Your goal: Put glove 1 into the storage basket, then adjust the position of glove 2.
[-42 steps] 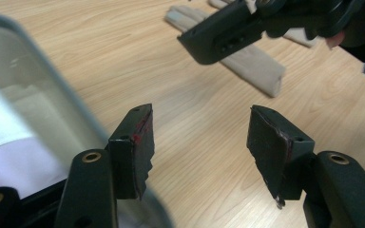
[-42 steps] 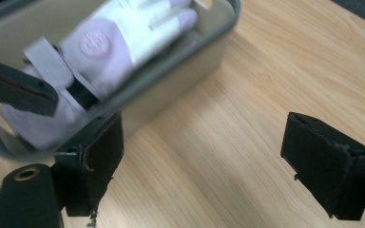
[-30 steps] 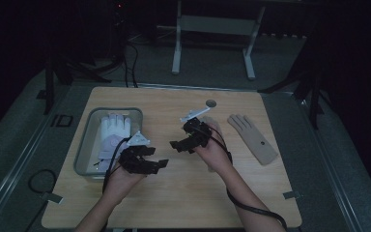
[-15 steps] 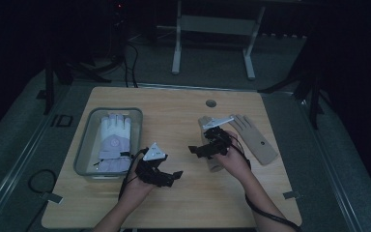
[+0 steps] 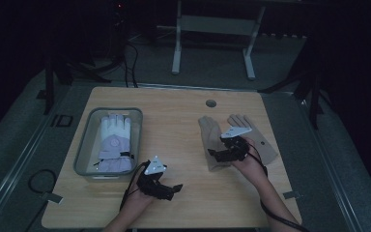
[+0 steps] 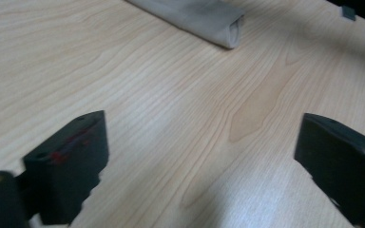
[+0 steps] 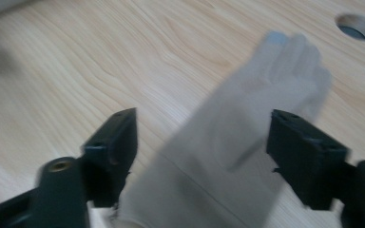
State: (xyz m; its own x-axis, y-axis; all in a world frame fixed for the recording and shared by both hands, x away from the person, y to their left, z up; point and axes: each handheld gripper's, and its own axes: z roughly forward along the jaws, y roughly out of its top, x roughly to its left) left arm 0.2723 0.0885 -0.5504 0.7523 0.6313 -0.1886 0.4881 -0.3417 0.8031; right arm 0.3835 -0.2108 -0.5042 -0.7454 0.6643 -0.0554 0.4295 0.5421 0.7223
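Observation:
Two tan gloves lie flat at the right of the wooden table [image 5: 183, 121], one [image 5: 207, 137] to the left of the other [image 5: 256, 137]. My right gripper [image 5: 217, 154] hovers over the cuff end of the left tan glove [image 7: 247, 128]. Its jaws [image 7: 204, 123] have just been closing and straddle the glove, with the pads clear of the fabric. My left gripper [image 5: 174, 189] hangs low near the table's front. Its jaws [image 6: 202, 128] have just been opening and stand wide over bare wood, with nothing between them.
A grey tray [image 5: 84, 145] at the left holds a white glove [image 5: 113, 140]; its corner [image 6: 218, 23] shows ahead of the left gripper. A round cable hole [image 5: 211, 103] sits near the far edge. Dark floor and a metal frame lie beyond the table.
The hands have drawn apart. The left one sank toward the front edge. The right one went right, and a second tan glove now lies flat beside the first.

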